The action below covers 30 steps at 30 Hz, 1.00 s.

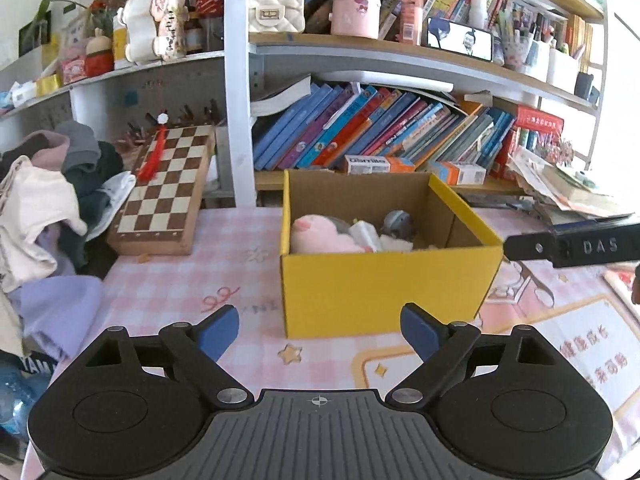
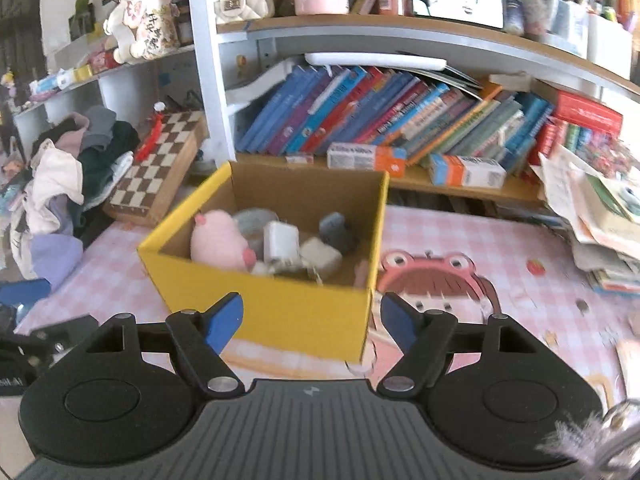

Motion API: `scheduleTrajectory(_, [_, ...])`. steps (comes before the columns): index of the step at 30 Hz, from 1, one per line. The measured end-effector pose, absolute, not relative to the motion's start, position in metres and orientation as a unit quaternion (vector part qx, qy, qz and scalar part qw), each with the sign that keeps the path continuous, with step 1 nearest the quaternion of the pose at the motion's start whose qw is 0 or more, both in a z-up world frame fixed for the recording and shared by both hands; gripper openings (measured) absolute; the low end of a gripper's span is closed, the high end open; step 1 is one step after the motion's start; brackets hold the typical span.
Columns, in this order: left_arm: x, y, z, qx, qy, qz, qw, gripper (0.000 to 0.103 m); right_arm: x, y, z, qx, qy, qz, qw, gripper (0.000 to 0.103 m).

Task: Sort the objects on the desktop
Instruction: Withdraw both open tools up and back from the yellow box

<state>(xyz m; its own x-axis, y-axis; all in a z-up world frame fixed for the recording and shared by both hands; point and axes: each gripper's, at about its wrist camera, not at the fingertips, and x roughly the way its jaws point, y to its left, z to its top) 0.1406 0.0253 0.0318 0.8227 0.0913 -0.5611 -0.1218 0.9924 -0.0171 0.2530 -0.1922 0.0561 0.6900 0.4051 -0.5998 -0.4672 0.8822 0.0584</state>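
your left tongs [image 1: 320, 330] stand wide apart with nothing between the blue pads, low over the pink checked mat on the counter [image 1: 240, 264], just in front of the yellow box [image 1: 384, 292]. your right tongs [image 2: 312, 316] are spread just as wide and carry nothing; they hang near the box's front wall and right corner, above the frog cartoon [image 2: 432, 276] printed on the mat.

the yellow box sits open on the counter, brown cardboard inside. in it lie a pink plush toy [image 2: 218, 240], a white charger block [image 2: 280, 242] beside it, a second off-white block [image 2: 322, 256] touching that one, and a grey rounded thing [image 2: 334, 228] toward the back; what the grey thing is, you cannot tell from either view. behind the plush sits a grey disc shape [image 2: 252, 218], partly hidden.

left of the box a wooden chessboard [image 1: 164, 196] leans tilted against the shelf, a red tassel [image 1: 150, 158] draped on it, with a heap of clothes [image 1: 48, 204] beside it. a row of slanting books [image 1: 360, 128] fills the shelf behind the box. from the left wrist view, the black body of the right tool [image 1: 576, 246] reaches in at the right edge.
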Motion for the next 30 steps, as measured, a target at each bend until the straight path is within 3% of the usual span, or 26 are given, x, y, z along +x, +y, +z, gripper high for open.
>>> scheduleTrajectory(20, [0.081,-0.001,0.0,0.019,0.306,0.042,0.951,0.091,0.143,-0.185,0.011,-0.061,0.315,0.189,0.928,0.084])
scheduleTrajectory(28, [0.074,-0.002,-0.005,0.031,0.307,0.053,0.95,0.097,0.128,-0.179,0.005,-0.07,0.322,0.195,0.924,0.089])
scheduleTrajectory(30, [0.074,-0.001,-0.008,0.028,0.314,0.054,0.948,0.097,0.128,-0.182,0.004,-0.065,0.325,0.187,0.925,0.096])
